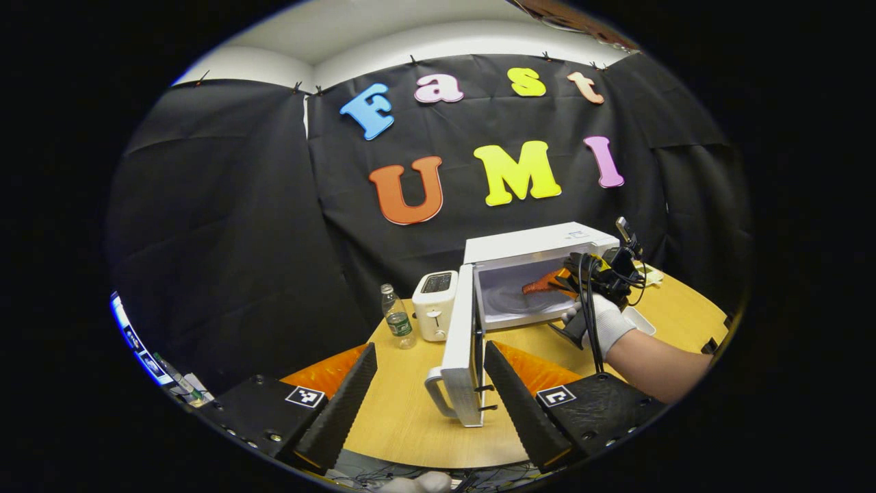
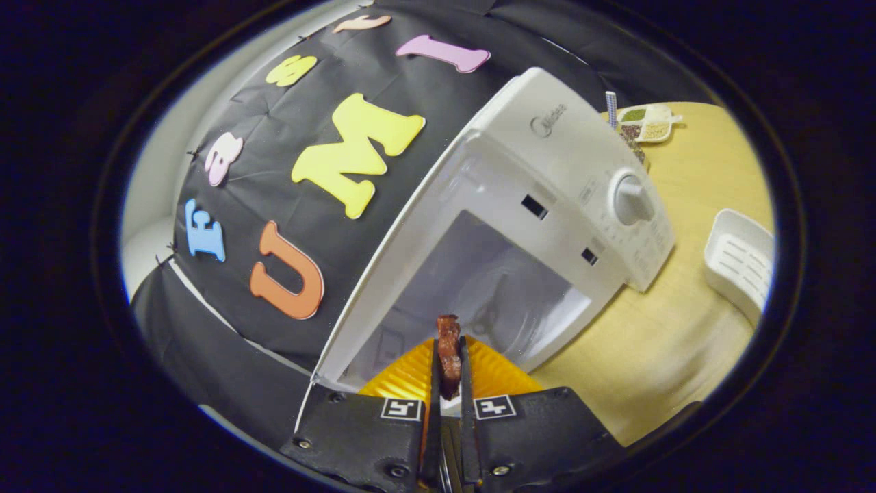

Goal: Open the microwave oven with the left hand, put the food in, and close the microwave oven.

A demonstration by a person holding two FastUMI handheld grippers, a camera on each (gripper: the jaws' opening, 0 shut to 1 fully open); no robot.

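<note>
The white microwave (image 1: 537, 245) stands on the round wooden table (image 1: 404, 411) with its door (image 1: 460, 342) swung open. The door is seen edge-on, handle (image 1: 436, 392) toward me. My left gripper (image 1: 431, 349) is open; the door sits in the gap between its fingers, close to the right one, and contact cannot be told. My right gripper (image 1: 537, 285), held by a gloved hand (image 1: 606, 322), reaches into the cavity mouth. In the right gripper view, my right gripper (image 2: 449, 342) is shut on a brown piece of food (image 2: 448, 356), just in front of the cavity (image 2: 493, 287).
A white toaster (image 1: 436, 305) and a small water bottle (image 1: 397, 318) stand left of the open door. Right of the microwave lie a white tray (image 2: 742, 260) and a divided dish of seasonings (image 2: 650, 123). The microwave's knob (image 2: 633, 198) faces out.
</note>
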